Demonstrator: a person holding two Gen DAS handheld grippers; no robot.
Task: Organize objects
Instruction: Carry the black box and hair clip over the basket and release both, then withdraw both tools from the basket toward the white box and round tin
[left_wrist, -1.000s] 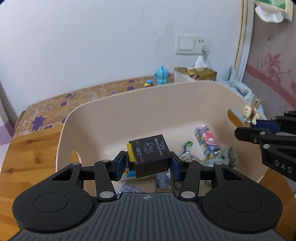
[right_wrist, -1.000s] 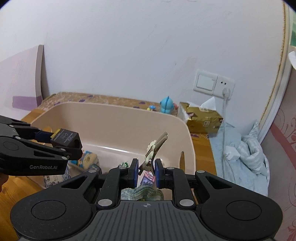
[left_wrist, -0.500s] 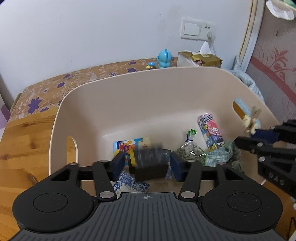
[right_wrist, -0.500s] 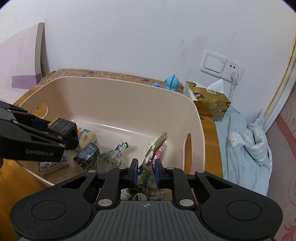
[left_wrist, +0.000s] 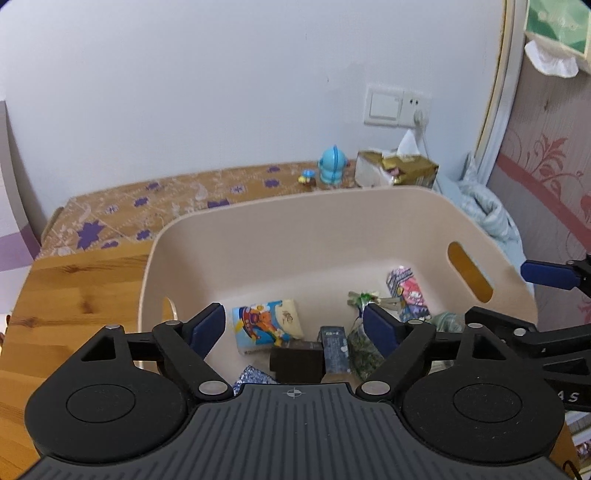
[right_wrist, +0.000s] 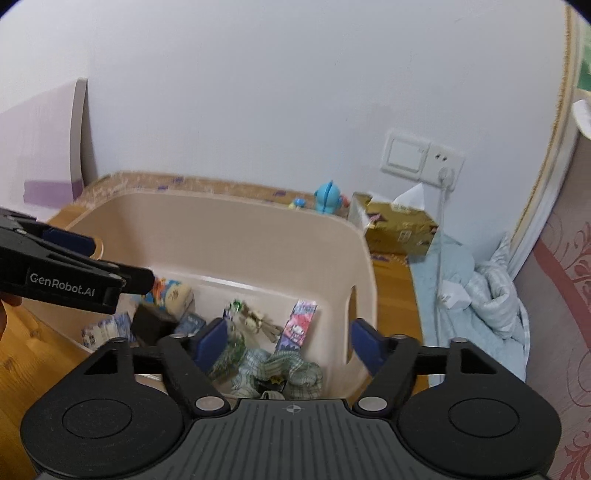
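A beige plastic bin (left_wrist: 332, 221) (right_wrist: 229, 221) stands on the wooden table. My left gripper (left_wrist: 293, 326) is open and empty above its near edge. The black box (left_wrist: 295, 360) (right_wrist: 149, 323) lies on the bin floor just below it. My right gripper (right_wrist: 286, 341) is open and empty over the bin's right side. The wooden clip with a small bear (right_wrist: 258, 321) lies in the bin among a cartoon packet (left_wrist: 264, 325), a pink packet (left_wrist: 408, 291) (right_wrist: 299, 326) and a green cloth (right_wrist: 288, 371).
A blue toy figure (left_wrist: 332, 166) and a gold tissue box (left_wrist: 397, 171) stand behind the bin by the wall. A patterned mat (left_wrist: 147, 206) covers the far table. Light blue bedding (right_wrist: 480, 288) lies to the right. The wooden table (left_wrist: 74, 295) extends left.
Both grippers opened. The black box dropped from my left gripper into the bin, and the bear clip dropped from my right gripper into the bin. Both grippers rose a little.
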